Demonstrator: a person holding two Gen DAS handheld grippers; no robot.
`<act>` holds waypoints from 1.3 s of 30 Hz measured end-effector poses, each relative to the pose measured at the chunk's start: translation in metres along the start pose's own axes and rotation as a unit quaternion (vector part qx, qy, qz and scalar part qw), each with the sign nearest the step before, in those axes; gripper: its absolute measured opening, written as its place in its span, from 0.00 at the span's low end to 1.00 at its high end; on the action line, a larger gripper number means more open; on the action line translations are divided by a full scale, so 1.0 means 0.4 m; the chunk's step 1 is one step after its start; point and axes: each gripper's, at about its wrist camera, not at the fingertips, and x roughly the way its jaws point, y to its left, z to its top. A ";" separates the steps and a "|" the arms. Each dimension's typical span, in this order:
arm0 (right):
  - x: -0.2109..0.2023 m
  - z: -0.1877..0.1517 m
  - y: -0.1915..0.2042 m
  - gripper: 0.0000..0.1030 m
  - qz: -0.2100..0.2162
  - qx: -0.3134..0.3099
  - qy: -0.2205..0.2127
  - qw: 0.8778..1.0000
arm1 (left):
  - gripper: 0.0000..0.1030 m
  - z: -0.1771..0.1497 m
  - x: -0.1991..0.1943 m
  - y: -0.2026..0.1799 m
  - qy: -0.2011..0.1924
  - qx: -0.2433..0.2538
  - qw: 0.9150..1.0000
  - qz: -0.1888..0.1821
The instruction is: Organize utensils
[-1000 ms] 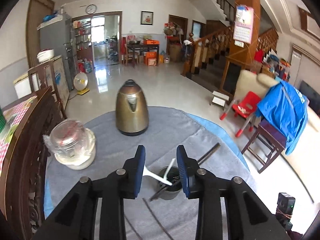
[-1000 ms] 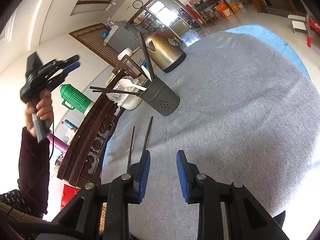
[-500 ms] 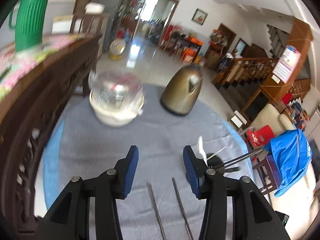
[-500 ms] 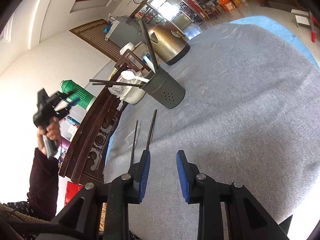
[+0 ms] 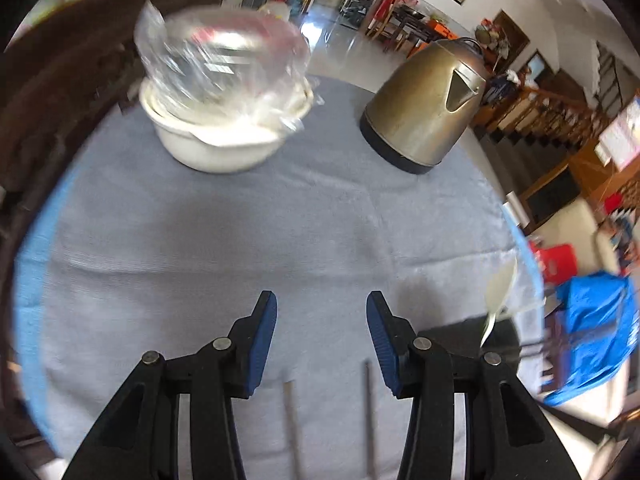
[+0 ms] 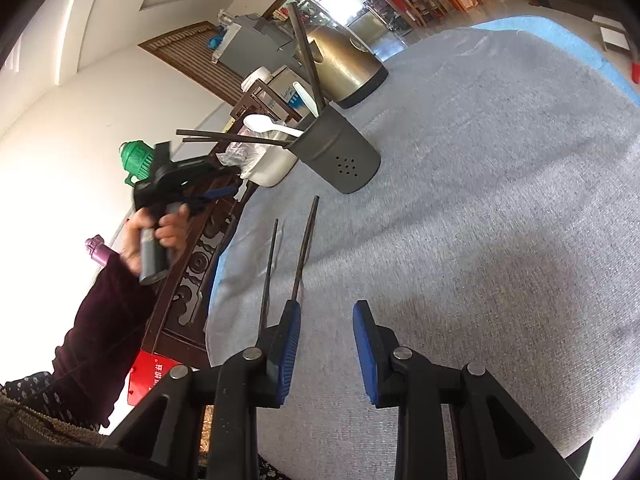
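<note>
A dark grey utensil holder (image 6: 340, 152) stands on the grey cloth and holds several dark chopsticks and a white spoon (image 6: 268, 126). Two loose dark chopsticks (image 6: 302, 248) lie on the cloth in front of it; they also show in the left wrist view (image 5: 368, 412), below the fingers. My left gripper (image 5: 322, 306) is open and empty, low over the cloth; it also shows in the right wrist view (image 6: 188, 184), held in a hand. My right gripper (image 6: 326, 318) is open and empty, just right of the loose chopsticks. The holder sits at the right edge of the left wrist view (image 5: 472, 340).
A gold electric kettle (image 5: 424, 104) stands at the back of the round table. A white bowl stack wrapped in clear plastic (image 5: 224, 92) stands back left. A dark carved wooden cabinet (image 6: 192, 248) runs along the table's left side, with a green flask (image 6: 138, 160) on it.
My left gripper has come down and swung left, from high above the holder to low over the cloth by the loose chopsticks. My right gripper has barely moved.
</note>
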 end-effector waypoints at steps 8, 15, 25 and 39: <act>0.005 -0.004 -0.013 0.29 -0.009 0.005 0.010 1.000 | 0.46 0.043 0.082 -0.046 0.004 -0.045 0.996 -0.078; 0.014 -0.005 -0.004 0.29 -0.007 0.001 0.012 1.000 | 0.46 0.028 0.000 -0.184 -0.014 0.070 0.987 -0.142; 0.007 -0.016 0.030 0.29 -0.001 -0.017 0.008 1.000 | 0.46 0.035 -0.126 -0.078 -0.055 0.059 0.992 -0.102; 0.048 -0.022 0.037 0.29 0.005 -0.019 0.028 0.999 | 0.49 0.142 -0.072 -0.193 -0.021 0.095 0.989 -0.111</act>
